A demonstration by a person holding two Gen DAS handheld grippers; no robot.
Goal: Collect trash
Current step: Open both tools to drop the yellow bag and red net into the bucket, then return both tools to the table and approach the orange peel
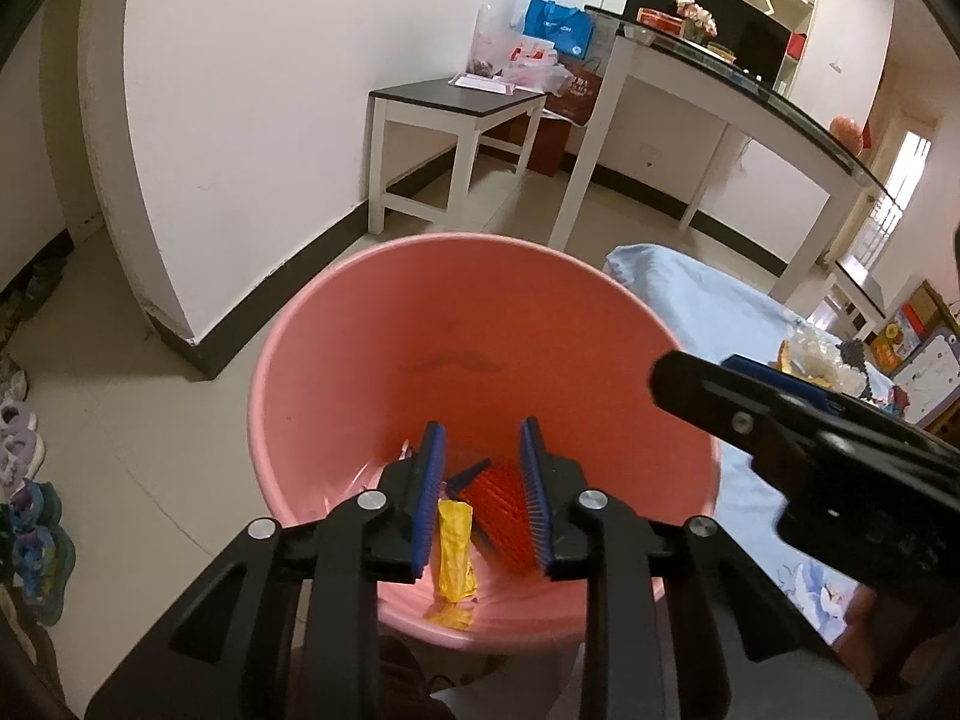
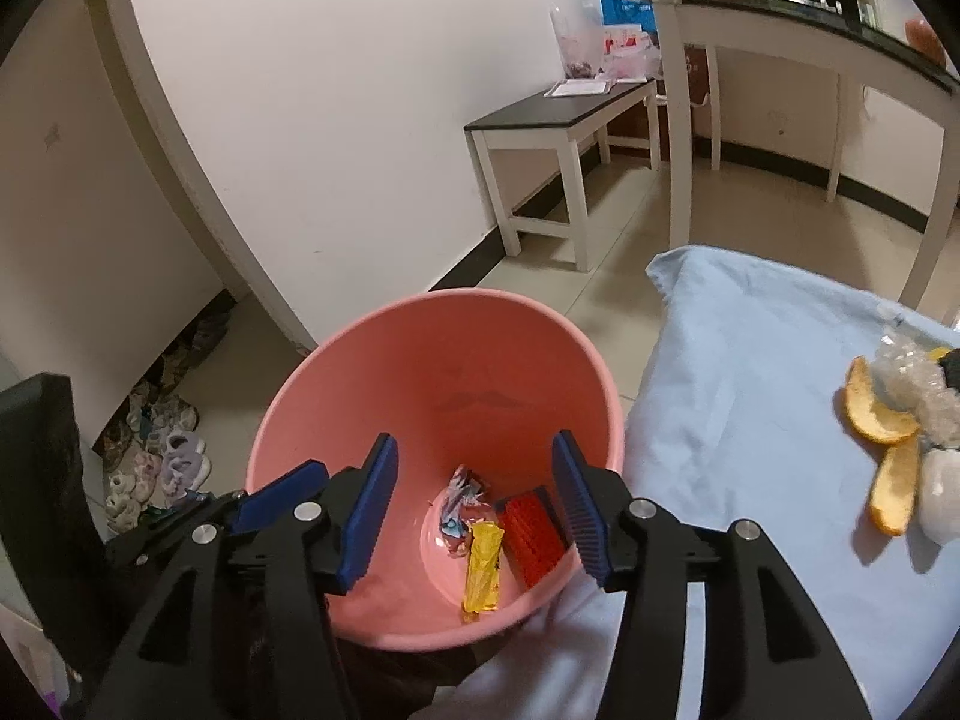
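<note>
Orange peel [image 2: 882,420], likely light, limp and slippery, lies on the blue sheet [image 2: 750,360] right of the pink bin [image 2: 360,360], best pinched across one curled strip, while the left gripper [image 1: 480,498] and right gripper [image 2: 474,510] hover spread and empty above the bin.

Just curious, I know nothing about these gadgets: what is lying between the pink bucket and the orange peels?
Only bare light-blue cloth lies between the round pink plastic bucket and the curved orange peels, as the right wrist view shows.
</note>
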